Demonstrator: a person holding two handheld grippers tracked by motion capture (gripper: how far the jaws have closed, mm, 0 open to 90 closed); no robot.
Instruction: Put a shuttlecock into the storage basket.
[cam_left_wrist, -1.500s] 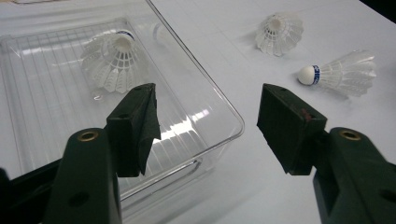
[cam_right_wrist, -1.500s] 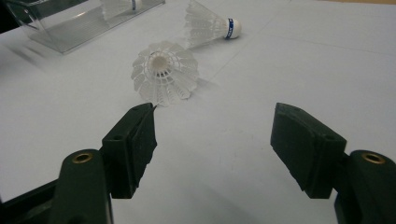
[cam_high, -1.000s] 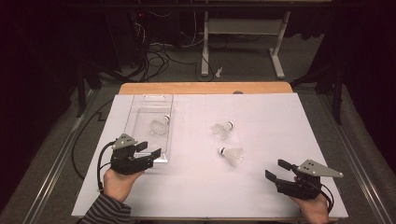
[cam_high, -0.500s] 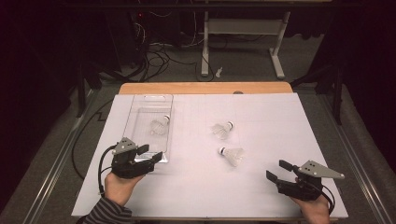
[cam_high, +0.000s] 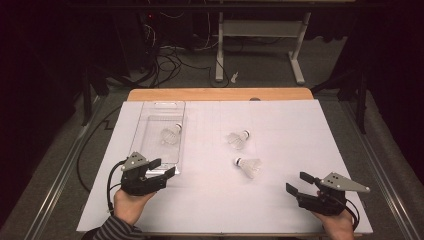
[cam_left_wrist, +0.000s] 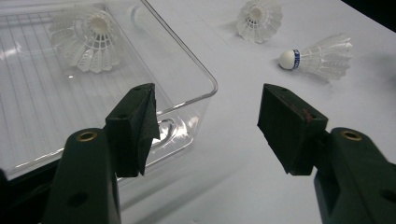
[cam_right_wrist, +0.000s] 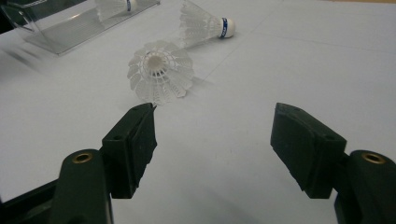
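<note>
A clear plastic box (cam_high: 150, 117) lies at the left of the white sheet, and one white shuttlecock (cam_high: 170, 135) rests inside it. My left gripper (cam_high: 164, 167) stands open just off the box's near right corner (cam_left_wrist: 205, 88), with nothing between its jaws. Two more shuttlecocks lie mid-table, one farther (cam_high: 238, 139) and one nearer (cam_high: 249, 166). My right gripper (cam_high: 297, 182) is open at the near right and points toward the nearer shuttlecock (cam_right_wrist: 161, 74), which sits a short way beyond its jaws. In the left gripper view the boxed shuttlecock (cam_left_wrist: 88, 39) lies feathers toward me.
The white sheet (cam_high: 280, 210) covers most of the wooden table, whose bare far edge (cam_high: 220, 94) shows. Beyond the table, cables and a metal desk frame (cam_high: 260, 30) stand on the dark floor. Metal rails run along both sides of the table.
My left gripper has drawn back a little from the box toward the near edge, still open. The right gripper and the shuttlecocks have stayed put.
</note>
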